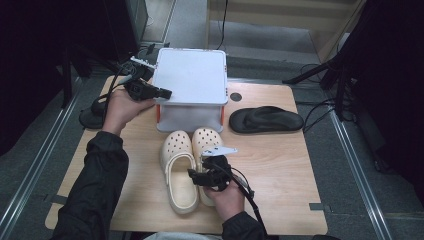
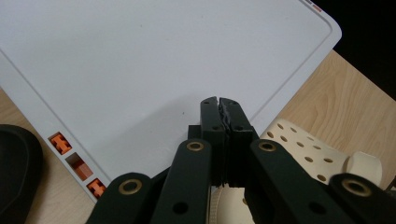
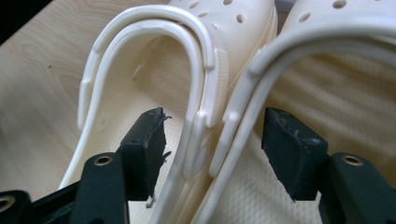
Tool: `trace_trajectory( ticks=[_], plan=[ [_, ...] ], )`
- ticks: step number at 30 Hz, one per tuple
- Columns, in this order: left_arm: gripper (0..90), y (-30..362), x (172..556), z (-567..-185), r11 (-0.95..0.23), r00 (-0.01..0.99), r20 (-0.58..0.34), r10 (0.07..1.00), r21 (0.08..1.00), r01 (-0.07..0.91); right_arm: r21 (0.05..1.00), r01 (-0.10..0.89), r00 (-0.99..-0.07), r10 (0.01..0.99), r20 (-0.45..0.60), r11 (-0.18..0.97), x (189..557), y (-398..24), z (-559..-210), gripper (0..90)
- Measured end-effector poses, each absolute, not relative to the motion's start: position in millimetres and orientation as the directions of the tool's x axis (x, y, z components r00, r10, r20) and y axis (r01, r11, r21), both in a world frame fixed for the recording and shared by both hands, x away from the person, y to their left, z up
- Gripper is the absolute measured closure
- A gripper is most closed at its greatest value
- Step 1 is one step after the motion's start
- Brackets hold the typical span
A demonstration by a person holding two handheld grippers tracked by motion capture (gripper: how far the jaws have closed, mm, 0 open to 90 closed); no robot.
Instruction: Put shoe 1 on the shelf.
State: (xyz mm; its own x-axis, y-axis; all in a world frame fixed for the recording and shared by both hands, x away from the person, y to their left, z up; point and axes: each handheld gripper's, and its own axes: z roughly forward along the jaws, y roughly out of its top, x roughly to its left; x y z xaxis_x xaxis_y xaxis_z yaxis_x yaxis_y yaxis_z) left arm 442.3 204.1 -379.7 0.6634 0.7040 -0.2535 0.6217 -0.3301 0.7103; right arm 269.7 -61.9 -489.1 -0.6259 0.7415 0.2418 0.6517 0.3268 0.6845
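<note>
Closest to me in the high view is my right gripper (image 1: 196, 176), sitting over the heel end of the pair of cream clogs (image 1: 181, 165) at the front middle of the bench (image 1: 280, 165). In the right gripper view its jaws stand wide apart, one inside the left clog (image 3: 121, 93) and the other inside the right clog (image 3: 336, 84), with the two inner side walls and the heel straps between them. The pads do not press on either wall, so nothing is held. The clogs lie side by side, touching, toes pointing away from me toward the white storage box (image 1: 192, 75).

My left gripper (image 1: 167, 93) is farther back on the left, at the box's front left corner. In the left gripper view its jaws are pressed together with nothing between them, and the tips hover over the flat white lid (image 2: 154, 60); I cannot tell whether they touch it. Orange latches (image 2: 60, 142) show along the lid's edge.

A single black sandal (image 1: 266, 119) lies on the bench to the right of the box, well apart from the clogs.
</note>
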Motion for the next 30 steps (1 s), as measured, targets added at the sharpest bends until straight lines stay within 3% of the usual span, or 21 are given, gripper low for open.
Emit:
trace_trajectory(
  ticks=[12,24,30],
  plan=[
    [89.9,205.5,441.3,-379.7,-0.332,0.669,-0.26,0.696,0.709,0.622,0.684,0.654,-0.58,0.795,0.179,0.323,278.8,-46.5,-491.0,51.2],
    [89.9,205.7,440.2,-379.1,-0.344,0.671,-0.243,0.701,0.709,0.616,0.654,0.718,-0.507,0.823,0.256,0.238,281.9,-55.0,-488.1,64.4],
    [89.9,204.8,439.5,-378.7,-0.346,0.669,-0.234,0.705,0.711,0.613,0.682,0.705,-0.48,0.838,0.261,0.192,282.4,-62.2,-483.7,66.1]
  ],
)
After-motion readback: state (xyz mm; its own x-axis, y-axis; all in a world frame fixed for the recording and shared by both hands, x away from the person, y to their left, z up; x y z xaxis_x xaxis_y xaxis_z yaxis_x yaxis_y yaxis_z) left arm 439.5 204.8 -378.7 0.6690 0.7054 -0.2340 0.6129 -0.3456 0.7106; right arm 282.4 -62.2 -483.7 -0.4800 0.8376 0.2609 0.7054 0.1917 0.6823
